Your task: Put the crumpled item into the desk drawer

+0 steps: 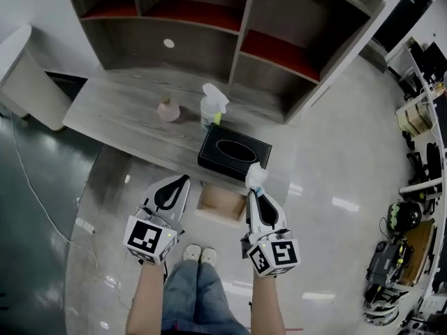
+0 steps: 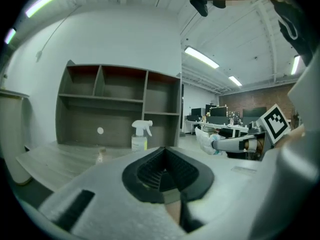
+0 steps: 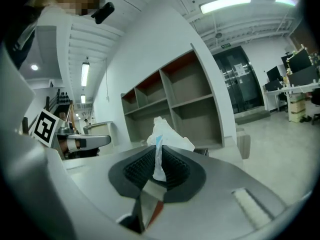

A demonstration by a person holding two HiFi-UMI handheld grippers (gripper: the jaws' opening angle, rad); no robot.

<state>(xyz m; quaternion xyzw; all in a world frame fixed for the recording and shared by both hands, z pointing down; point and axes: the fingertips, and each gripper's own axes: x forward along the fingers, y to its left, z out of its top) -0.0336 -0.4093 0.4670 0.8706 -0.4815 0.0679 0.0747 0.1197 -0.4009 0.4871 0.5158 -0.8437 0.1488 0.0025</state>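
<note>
A crumpled white item [image 1: 255, 175] with a blue streak is pinched in my right gripper [image 1: 256, 191], which hangs just in front of the desk edge. In the right gripper view the crumpled item [image 3: 166, 135] sticks up from between the dark pads of the gripper [image 3: 159, 165]. The open wooden drawer [image 1: 221, 203] lies below the desk front, between the two grippers and just left of the right one. My left gripper [image 1: 179, 185] hovers left of the drawer with its jaws together and nothing in them. The left gripper view shows the same of my left gripper [image 2: 164, 171].
On the grey desk [image 1: 119, 110] stand a black tissue box [image 1: 233, 153], a spray bottle [image 1: 211, 105] and a small pink object [image 1: 168, 110]. A shelf unit [image 1: 244, 26] rises behind. The person's feet [image 1: 200, 255] stand on glossy floor under the drawer.
</note>
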